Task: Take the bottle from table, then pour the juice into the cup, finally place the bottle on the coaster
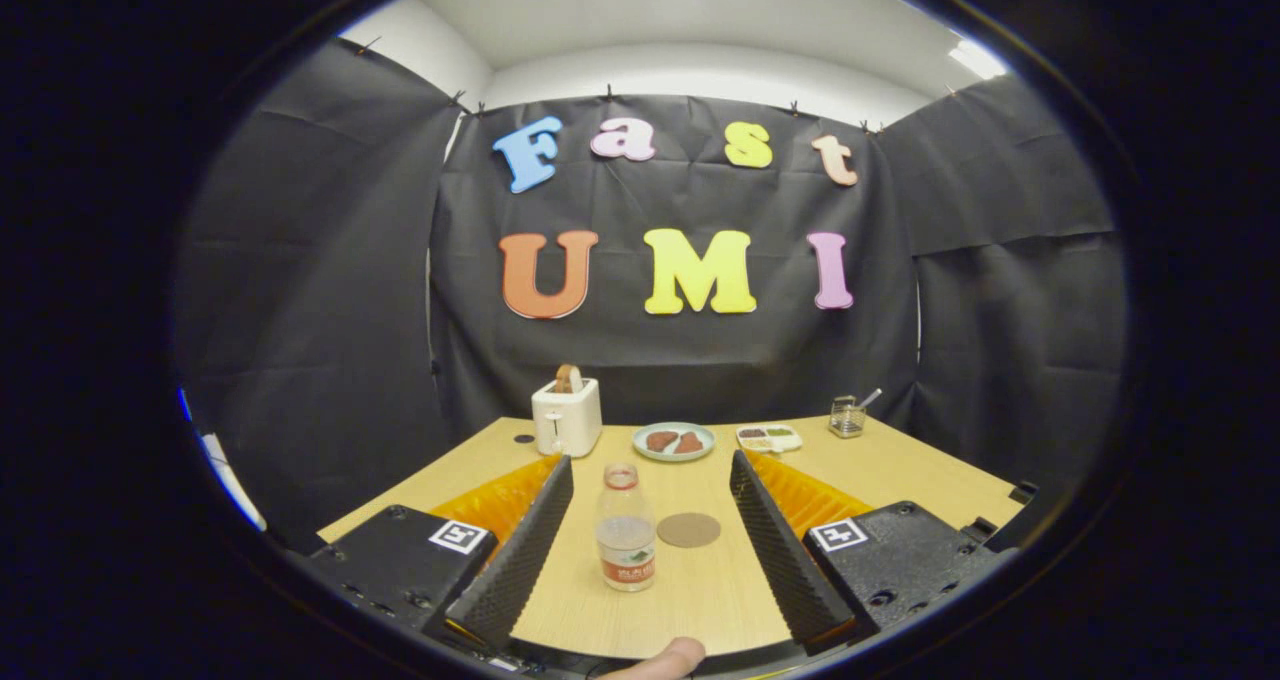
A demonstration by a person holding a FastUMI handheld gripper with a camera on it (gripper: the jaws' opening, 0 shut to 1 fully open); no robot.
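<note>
A clear bottle [626, 540] with a red label stands upright at lower centre; the claw [651, 480] gapes wide around it, touching nothing.

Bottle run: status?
Gripper open, fingers either side of bottle, not touching. Bottle upright on table, coaster just beside it. Path clear.

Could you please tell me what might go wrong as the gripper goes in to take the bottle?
The gripper is open, the bottle standing upright between its fingers, nearer one finger; an off-centre close could tip it. The bottle looks uncapped, so tipping might spill juice. The coaster lies close beside it and could get nudged.
</note>
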